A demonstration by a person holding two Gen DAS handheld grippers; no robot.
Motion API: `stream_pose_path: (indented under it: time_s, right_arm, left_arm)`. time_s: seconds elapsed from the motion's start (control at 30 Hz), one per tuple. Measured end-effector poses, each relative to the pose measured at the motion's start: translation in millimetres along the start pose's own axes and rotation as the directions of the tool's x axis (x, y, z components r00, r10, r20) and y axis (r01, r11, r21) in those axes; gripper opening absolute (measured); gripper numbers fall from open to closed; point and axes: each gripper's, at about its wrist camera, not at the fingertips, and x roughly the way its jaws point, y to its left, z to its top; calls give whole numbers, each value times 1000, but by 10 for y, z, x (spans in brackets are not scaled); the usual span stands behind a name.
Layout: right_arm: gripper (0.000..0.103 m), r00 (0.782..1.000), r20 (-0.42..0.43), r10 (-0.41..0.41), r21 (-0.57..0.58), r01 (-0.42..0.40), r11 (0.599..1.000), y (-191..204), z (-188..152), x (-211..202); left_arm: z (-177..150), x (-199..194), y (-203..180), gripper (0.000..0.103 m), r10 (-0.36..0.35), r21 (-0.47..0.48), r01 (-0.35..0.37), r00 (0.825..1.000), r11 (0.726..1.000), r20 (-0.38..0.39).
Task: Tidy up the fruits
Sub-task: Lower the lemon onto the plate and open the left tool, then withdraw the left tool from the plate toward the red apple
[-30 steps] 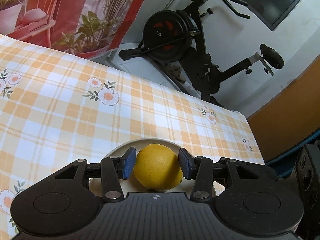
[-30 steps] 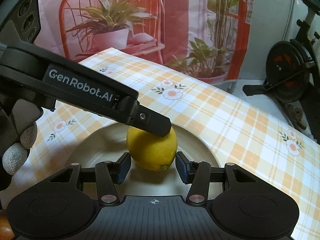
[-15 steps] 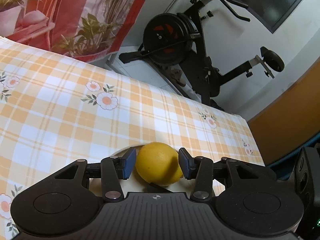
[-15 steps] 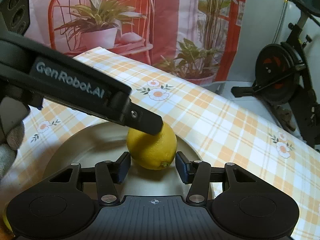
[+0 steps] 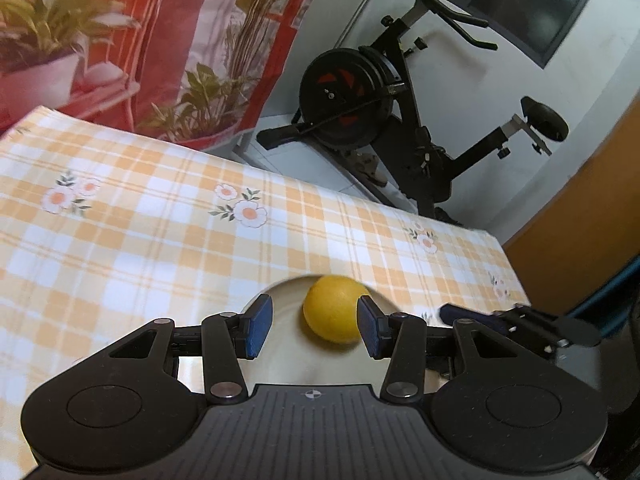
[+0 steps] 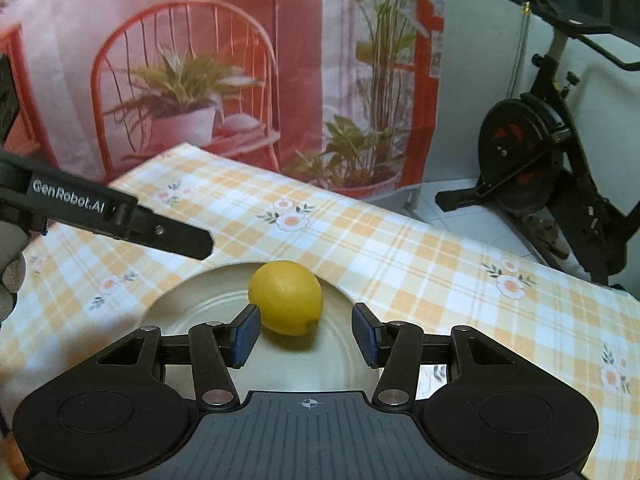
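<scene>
Left gripper (image 5: 316, 328): jaws apart, blue pads (image 5: 256, 326) clear, nothing gripped, pointing steeply down. Right gripper (image 6: 306, 334): jaws apart, nothing gripped, same downward pitch. Left gripper's finger reaches in from left in right wrist view

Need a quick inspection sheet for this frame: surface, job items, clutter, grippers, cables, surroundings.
Surface: table under an orange-and-white checked cloth with flower prints.
Job's things: one yellow lemon lying on a round beige ceramic plate; no other fruit seen.
Clutter: nothing seen.
Grippers: right gripper open, lemon near its left pad, nothing pressed. Left gripper open, lemon beyond the pads, not held; its finger also reaches in from the left in the right wrist view.
Cables: nothing seen.
Surroundings: red printed backdrop with plants and a chair; black exercise bike; white wall; orange panel at right.
</scene>
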Motion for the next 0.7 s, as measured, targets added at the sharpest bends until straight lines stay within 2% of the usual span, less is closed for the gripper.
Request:
stream_pose_path:
  time_s: [0.33, 0.7]
  right_arm:
    - [47, 998, 67, 3, 57, -7, 998, 196, -494, -664]
    - [47, 997, 71, -12, 108, 4, 994, 378, -1006, -1045]
  left_arm:
    - [-361, -518, -147, 49, 58, 95, -60, 998, 994, 22]
    - [-649, -646, -372, 49, 61, 153, -63, 998, 986, 19]
